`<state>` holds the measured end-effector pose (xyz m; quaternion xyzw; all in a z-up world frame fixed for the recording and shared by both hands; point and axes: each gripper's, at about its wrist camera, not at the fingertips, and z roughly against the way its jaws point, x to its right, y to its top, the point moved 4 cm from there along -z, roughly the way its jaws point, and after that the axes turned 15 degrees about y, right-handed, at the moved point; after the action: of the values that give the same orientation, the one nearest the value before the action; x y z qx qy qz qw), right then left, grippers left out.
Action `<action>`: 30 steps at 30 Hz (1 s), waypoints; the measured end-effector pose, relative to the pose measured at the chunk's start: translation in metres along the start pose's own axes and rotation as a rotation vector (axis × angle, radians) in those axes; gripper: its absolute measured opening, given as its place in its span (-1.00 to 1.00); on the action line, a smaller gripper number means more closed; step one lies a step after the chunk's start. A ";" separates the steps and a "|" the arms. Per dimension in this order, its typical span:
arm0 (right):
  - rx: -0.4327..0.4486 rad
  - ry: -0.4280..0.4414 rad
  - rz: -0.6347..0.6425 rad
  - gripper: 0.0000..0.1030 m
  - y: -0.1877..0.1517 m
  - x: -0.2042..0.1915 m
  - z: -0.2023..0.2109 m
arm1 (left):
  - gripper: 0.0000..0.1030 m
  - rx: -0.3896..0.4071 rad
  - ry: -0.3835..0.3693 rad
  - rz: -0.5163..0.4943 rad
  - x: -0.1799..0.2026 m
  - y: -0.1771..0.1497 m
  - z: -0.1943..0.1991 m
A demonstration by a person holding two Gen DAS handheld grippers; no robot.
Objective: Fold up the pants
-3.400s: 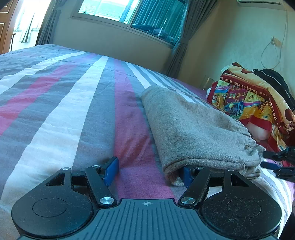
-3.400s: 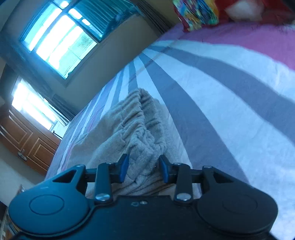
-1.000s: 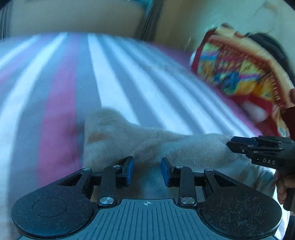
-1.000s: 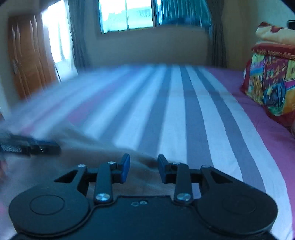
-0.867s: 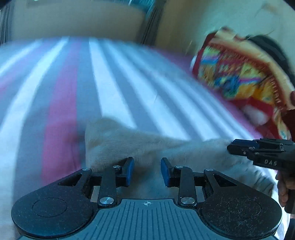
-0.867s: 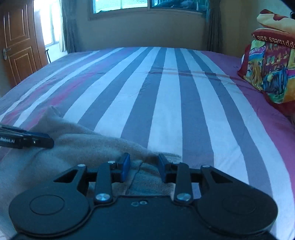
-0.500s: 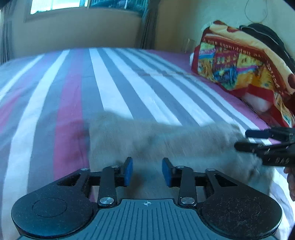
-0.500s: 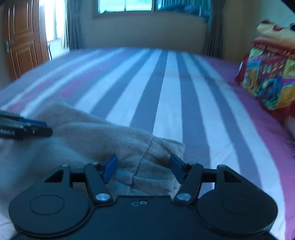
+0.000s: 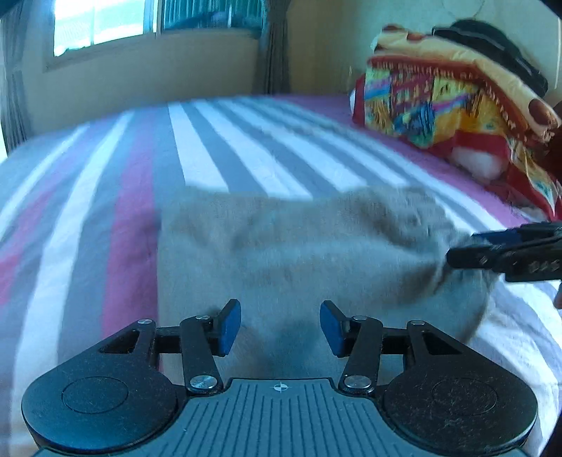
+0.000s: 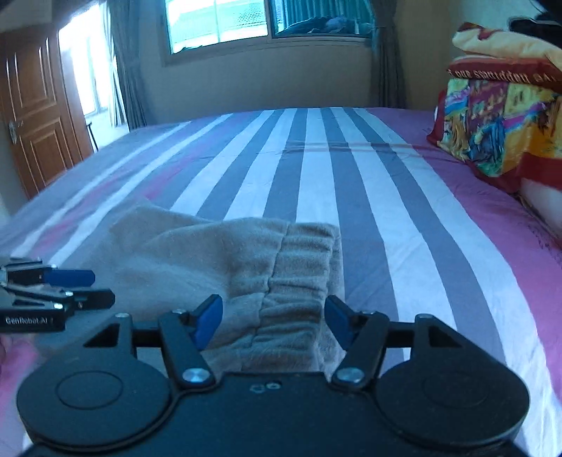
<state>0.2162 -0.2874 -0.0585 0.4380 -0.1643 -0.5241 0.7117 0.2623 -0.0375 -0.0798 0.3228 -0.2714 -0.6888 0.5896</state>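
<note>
A brown panelled wooden door [image 10: 33,116] is standing at the far left of the room, with grey curtains [image 10: 123,66] hanging beside it and a wide window [image 10: 267,17] glowing over the far wall. The bed with the grey, white and pink striped cover [image 10: 351,175] is filling the middle, and nothing is lying on the stripes beyond the garment. At the right, a bright multicoloured patterned blanket [image 10: 491,130] is sitting heaped at the bed's edge, well apart from both tools.

The folded beige fleece pants [image 10: 224,260] are lying flat on the near part of the cover, stretching sideways between the two tools, their gathered elastic waistband [image 10: 298,281] sitting at the right end.

The left gripper [image 9: 280,325] is hovering over the left part of the cloth, its blue pads [image 9: 230,325] spreading apart at this moment; the cloth is lying below and ahead of them, and neither pad is pressing on it. That view is blurred, so the cloth's edges there are hard to read.

The right gripper [image 10: 273,321] is pointing down at the waistband with its jaws standing wide. The ruched band is lying in the gap between its blue pads [image 10: 209,320], but clear of both, so nothing is being gripped. In the left view its black tips are showing just beside the cloth's right end.
</note>
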 end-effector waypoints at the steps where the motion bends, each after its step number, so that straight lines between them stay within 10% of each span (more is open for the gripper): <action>1: -0.039 -0.012 -0.014 0.25 -0.006 0.004 -0.007 | -0.02 -0.006 0.007 -0.013 0.003 -0.005 -0.003; 3: -0.152 -0.018 -0.057 0.42 -0.022 0.015 -0.027 | -0.03 0.003 0.022 -0.029 0.006 -0.009 -0.002; 10: -0.053 0.008 -0.145 0.41 -0.018 0.013 0.001 | -0.03 0.032 0.034 -0.047 0.002 -0.027 0.025; 13: -0.137 0.029 -0.154 0.49 -0.039 0.021 -0.012 | -0.02 0.052 0.040 -0.066 0.002 -0.032 0.033; 21: 0.073 0.177 -0.300 0.44 -0.040 0.047 0.034 | -0.02 0.043 -0.068 0.168 -0.078 -0.043 0.040; 30: 0.052 0.381 -0.555 0.56 -0.053 0.095 0.010 | -0.02 -0.147 -0.511 0.575 -0.136 -0.073 -0.031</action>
<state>0.2150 -0.3796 -0.1161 0.5740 0.0839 -0.6024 0.5483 0.2529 0.1081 -0.1383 0.0085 -0.4389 -0.5714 0.6934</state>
